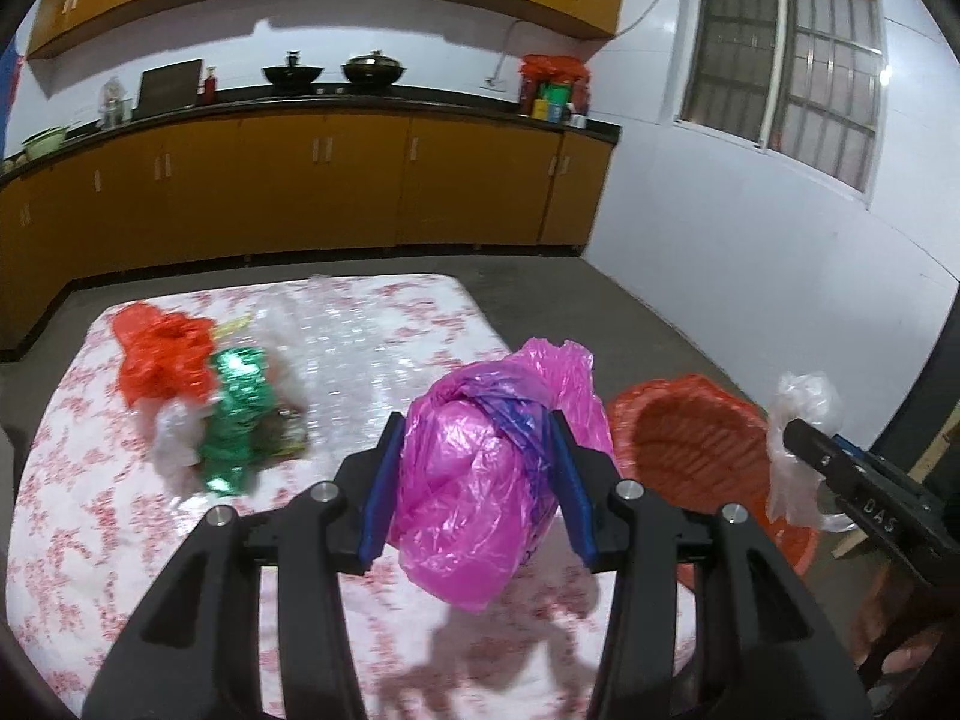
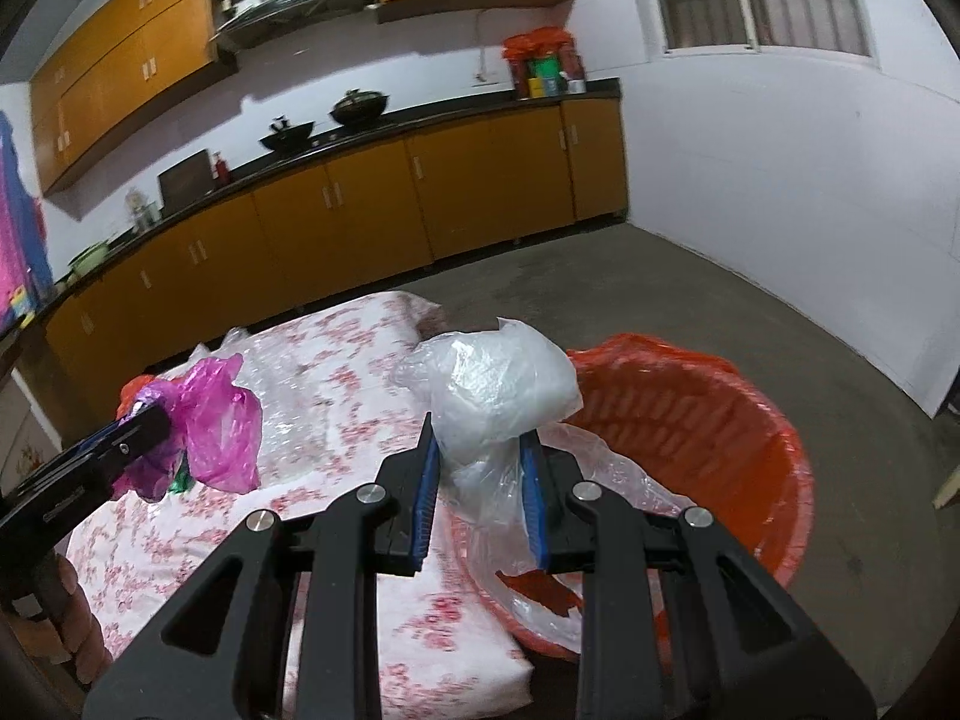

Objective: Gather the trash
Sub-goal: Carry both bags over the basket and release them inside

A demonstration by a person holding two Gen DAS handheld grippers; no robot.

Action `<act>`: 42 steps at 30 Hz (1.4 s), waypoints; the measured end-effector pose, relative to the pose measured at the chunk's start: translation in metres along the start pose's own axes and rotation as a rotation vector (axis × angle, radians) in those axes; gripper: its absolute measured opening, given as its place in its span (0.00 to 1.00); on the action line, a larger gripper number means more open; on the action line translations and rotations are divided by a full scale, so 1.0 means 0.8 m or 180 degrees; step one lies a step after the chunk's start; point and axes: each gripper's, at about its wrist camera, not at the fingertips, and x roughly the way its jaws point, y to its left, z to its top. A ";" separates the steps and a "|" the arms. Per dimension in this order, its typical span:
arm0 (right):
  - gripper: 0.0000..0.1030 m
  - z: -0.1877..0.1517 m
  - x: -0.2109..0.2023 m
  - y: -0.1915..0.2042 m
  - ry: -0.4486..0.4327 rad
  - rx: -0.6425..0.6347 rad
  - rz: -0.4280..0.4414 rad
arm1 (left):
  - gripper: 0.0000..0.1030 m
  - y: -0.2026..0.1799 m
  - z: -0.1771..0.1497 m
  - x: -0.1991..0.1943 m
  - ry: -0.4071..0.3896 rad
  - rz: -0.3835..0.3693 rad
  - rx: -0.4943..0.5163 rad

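Note:
My left gripper (image 1: pixel 477 444) is shut on a pink plastic bag (image 1: pixel 480 480) with a purple streak, held above the table's right edge. It also shows in the right wrist view (image 2: pixel 210 426). My right gripper (image 2: pixel 480 438) is shut on a clear white plastic bag (image 2: pixel 498 396), held at the near rim of the red bin (image 2: pixel 708 432). That bag also shows in the left wrist view (image 1: pixel 798 426), beside the red bin (image 1: pixel 690 444). More trash lies at the table's left: a red bag (image 1: pixel 162 354), a green foil wrapper (image 1: pixel 240 414) and a white bag (image 1: pixel 174 438).
The table (image 1: pixel 372 324) has a white cloth with red flowers under clear plastic. The bin stands on the grey floor to the table's right. Yellow kitchen cabinets (image 1: pixel 300 180) with pots line the back wall. A white wall with a window (image 1: pixel 786 54) is at the right.

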 end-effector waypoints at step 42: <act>0.46 0.018 -0.004 -0.130 -0.0180 0.0724 -0.0320 | 0.53 -0.180 -0.013 0.134 0.0465 -0.0854 0.0429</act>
